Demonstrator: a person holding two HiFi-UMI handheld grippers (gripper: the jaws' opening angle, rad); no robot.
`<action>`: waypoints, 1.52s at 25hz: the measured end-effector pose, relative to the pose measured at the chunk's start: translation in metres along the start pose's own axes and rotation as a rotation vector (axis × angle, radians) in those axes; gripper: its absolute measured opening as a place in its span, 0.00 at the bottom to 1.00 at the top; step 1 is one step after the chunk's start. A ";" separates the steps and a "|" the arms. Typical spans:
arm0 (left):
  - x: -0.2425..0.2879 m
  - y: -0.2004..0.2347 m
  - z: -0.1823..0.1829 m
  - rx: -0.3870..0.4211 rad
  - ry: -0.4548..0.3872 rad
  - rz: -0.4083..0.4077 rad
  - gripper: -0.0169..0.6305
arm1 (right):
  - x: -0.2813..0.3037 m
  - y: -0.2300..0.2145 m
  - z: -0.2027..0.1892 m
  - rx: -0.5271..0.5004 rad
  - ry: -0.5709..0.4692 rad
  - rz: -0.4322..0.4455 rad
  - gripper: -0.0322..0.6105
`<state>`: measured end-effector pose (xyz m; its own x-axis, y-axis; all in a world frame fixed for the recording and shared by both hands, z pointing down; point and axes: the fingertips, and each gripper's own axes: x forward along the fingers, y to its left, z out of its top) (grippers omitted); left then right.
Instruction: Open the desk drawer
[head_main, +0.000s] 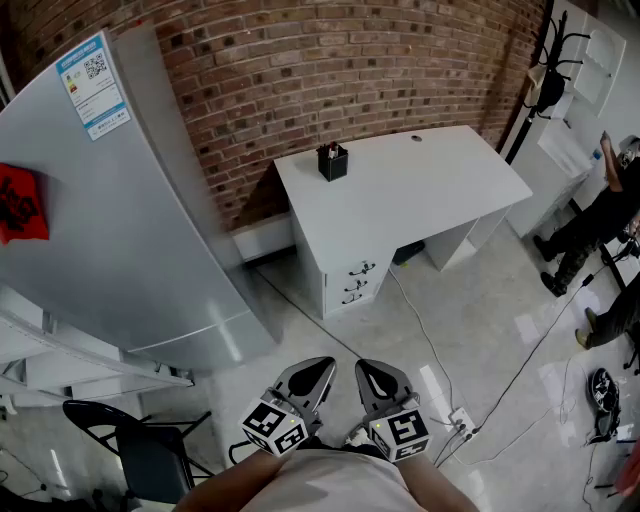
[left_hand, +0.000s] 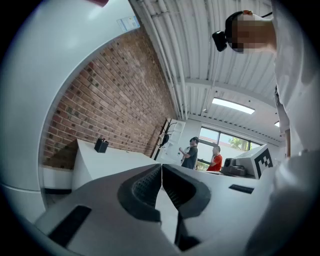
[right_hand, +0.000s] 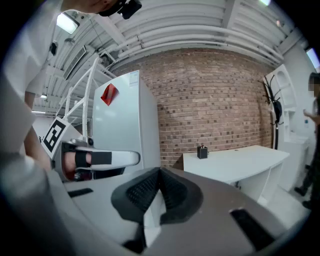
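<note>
White desk drawers (head_main: 358, 283) shut, fridge label (head_main: 95, 85) unreadable

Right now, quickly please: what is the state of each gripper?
Left gripper: closed, fingers together, holding nothing.
Right gripper: closed, fingers together, holding nothing.

bright, even indoor light from ceiling strips (left_hand: 232, 105); both gripper views fisheye-warped with dark corners.
</note>
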<state>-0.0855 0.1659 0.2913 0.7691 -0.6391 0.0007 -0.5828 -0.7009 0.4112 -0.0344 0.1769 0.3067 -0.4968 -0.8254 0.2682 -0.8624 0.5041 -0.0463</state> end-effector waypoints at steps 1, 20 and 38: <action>-0.001 0.001 0.000 -0.001 -0.001 0.002 0.04 | 0.000 0.002 0.001 -0.003 -0.001 0.002 0.07; 0.002 -0.007 -0.006 -0.006 0.011 0.001 0.04 | -0.012 -0.005 -0.002 0.021 -0.010 -0.008 0.08; 0.045 -0.043 -0.025 -0.004 0.001 0.082 0.04 | -0.063 -0.080 -0.018 0.060 -0.024 -0.026 0.08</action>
<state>-0.0200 0.1751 0.2962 0.7190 -0.6941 0.0354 -0.6428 -0.6448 0.4137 0.0674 0.1929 0.3107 -0.4755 -0.8443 0.2471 -0.8791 0.4668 -0.0969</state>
